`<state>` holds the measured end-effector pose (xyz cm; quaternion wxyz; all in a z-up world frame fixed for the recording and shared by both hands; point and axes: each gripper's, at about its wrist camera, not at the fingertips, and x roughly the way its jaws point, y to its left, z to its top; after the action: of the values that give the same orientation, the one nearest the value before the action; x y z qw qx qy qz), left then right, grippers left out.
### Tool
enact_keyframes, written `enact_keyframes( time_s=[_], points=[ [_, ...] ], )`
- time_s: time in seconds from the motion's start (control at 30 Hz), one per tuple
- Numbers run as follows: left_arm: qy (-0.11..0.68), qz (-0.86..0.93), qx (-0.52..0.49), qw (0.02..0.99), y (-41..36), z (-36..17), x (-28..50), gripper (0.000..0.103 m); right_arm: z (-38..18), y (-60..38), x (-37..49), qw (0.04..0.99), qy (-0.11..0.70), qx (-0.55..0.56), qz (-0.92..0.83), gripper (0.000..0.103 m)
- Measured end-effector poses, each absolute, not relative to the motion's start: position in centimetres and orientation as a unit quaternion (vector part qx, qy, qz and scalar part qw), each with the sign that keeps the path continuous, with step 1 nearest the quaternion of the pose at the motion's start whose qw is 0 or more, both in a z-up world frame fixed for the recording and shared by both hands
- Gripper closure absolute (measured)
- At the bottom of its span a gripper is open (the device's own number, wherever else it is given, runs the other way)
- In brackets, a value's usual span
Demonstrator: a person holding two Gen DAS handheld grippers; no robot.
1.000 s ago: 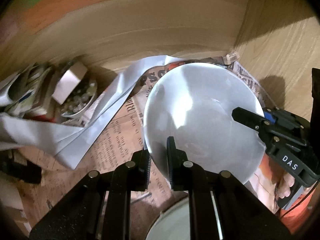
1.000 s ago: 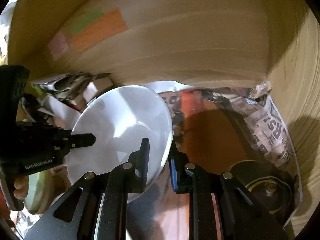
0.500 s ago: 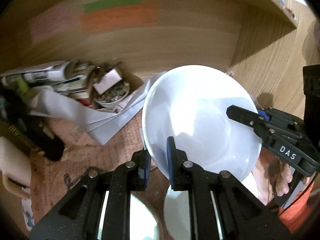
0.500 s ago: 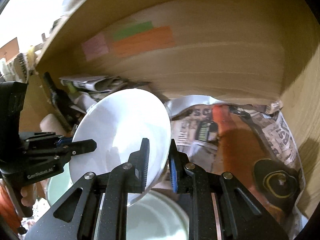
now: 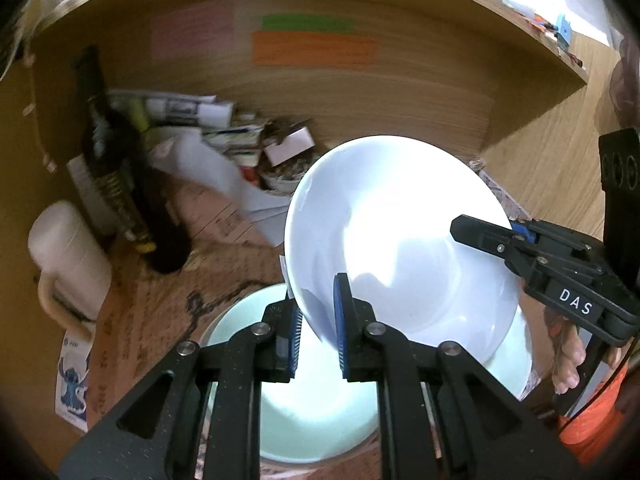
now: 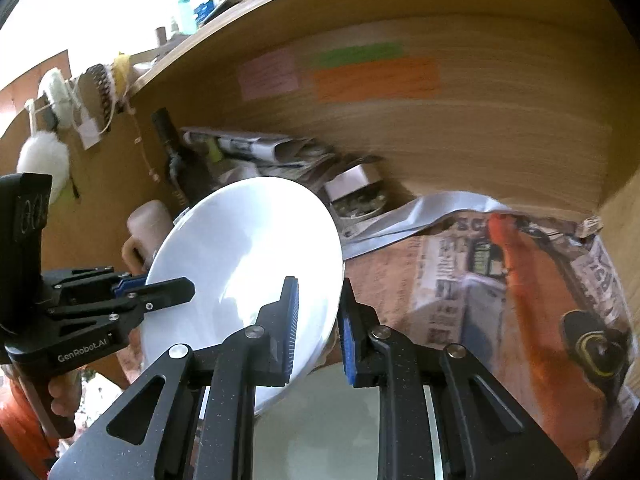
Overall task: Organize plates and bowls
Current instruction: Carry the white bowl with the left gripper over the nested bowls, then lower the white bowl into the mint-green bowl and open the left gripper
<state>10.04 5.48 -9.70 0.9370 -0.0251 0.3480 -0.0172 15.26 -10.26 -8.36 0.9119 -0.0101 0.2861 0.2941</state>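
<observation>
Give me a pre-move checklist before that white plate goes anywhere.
1. Left tool clamped on the round white plate rim: ok.
2. Right tool clamped on the opposite rim: ok.
3. Plate level: not ok, it tilts steeply.
4. Plate clear of the pale green dish beneath: ok in the left wrist view; the exact gap cannot be judged.
5. Dark glass bottle and cream mug out of the plate's way: ok, they stand apart at the shelf's left.
6. Landing spot free: cannot tell.
</observation>
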Motion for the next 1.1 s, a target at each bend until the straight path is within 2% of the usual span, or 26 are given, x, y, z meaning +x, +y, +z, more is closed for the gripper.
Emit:
enact_keyframes(
  time_s=[0.43, 1.1],
  points=[
    [0.352, 0.012, -0.059, 0.934, 9.2, -13.0, 7.2, 0.089, -10.9, -5.9, 13.7, 0.896, 0.316, -0.025, 0.311, 0.085],
    [0.369, 0.043, -0.041, 0.928, 10.1, -15.4, 6.2, 0.089, -13.8, -3.4, 13.6, 0.883, 0.348, -0.048, 0.311, 0.083]
  ],
)
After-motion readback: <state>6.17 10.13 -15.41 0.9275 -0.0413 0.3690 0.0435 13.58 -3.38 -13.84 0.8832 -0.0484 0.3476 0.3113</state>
